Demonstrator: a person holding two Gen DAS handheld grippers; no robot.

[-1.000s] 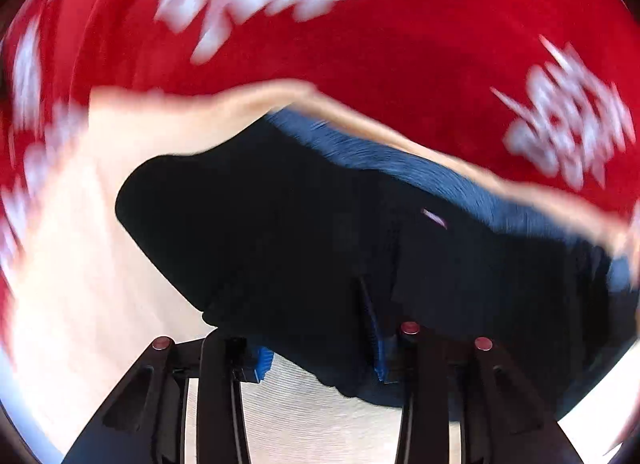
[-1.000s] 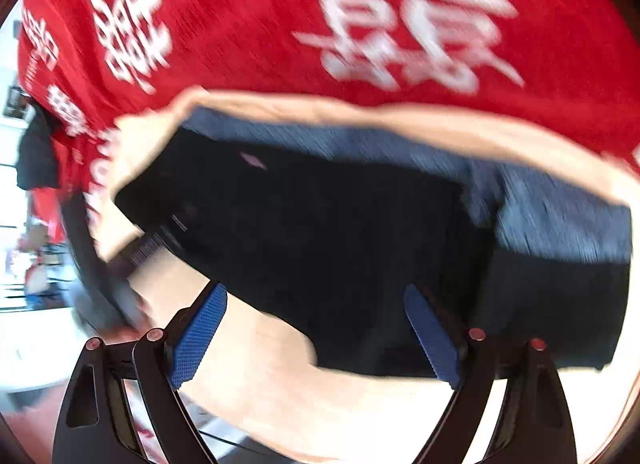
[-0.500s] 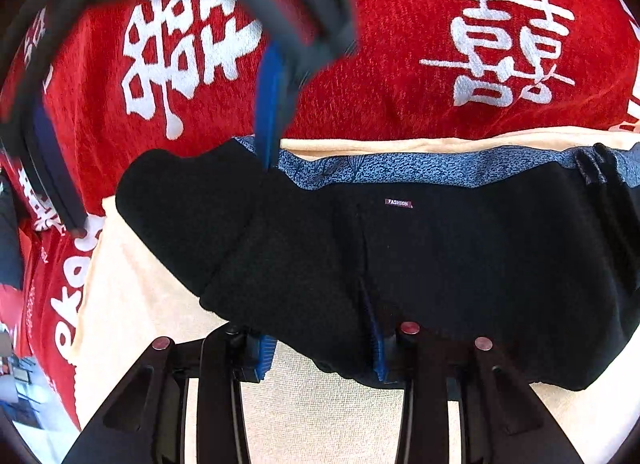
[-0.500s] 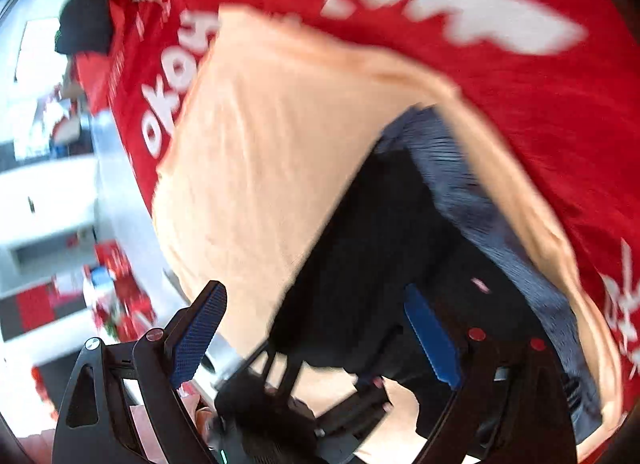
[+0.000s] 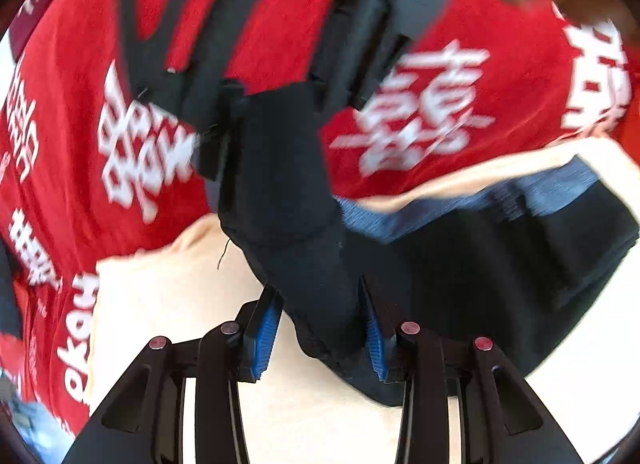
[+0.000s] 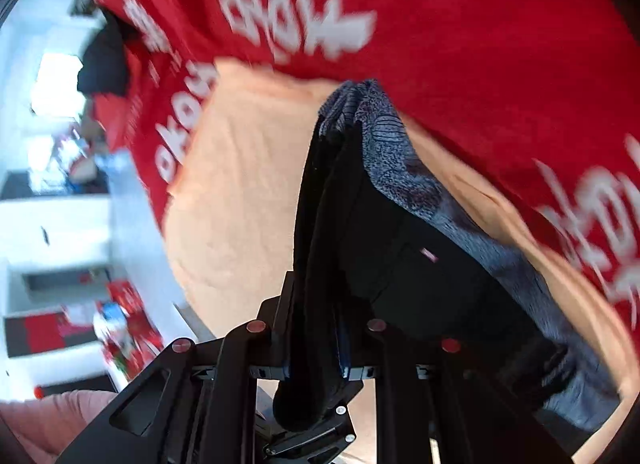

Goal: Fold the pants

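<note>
Both grippers now pinch the black pants (image 5: 460, 264) over the peach cloth (image 5: 168, 296): left gripper (image 5: 320, 328) holds tight as before, and right gripper (image 6: 316, 348), wide open a second ago, is closing on them. Blur hides the red cloth's (image 5: 280, 36) letters.

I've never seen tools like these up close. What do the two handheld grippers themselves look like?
Both look alike. The left gripper is built of matte black plastic with open triangular cut-outs, small round dark-red caps at its joints, and ribbed bright-blue pads lining its two fingers. The right gripper has the same black frame and red caps, with only blue pad edges showing. No cables or sleeves are visible.
</note>
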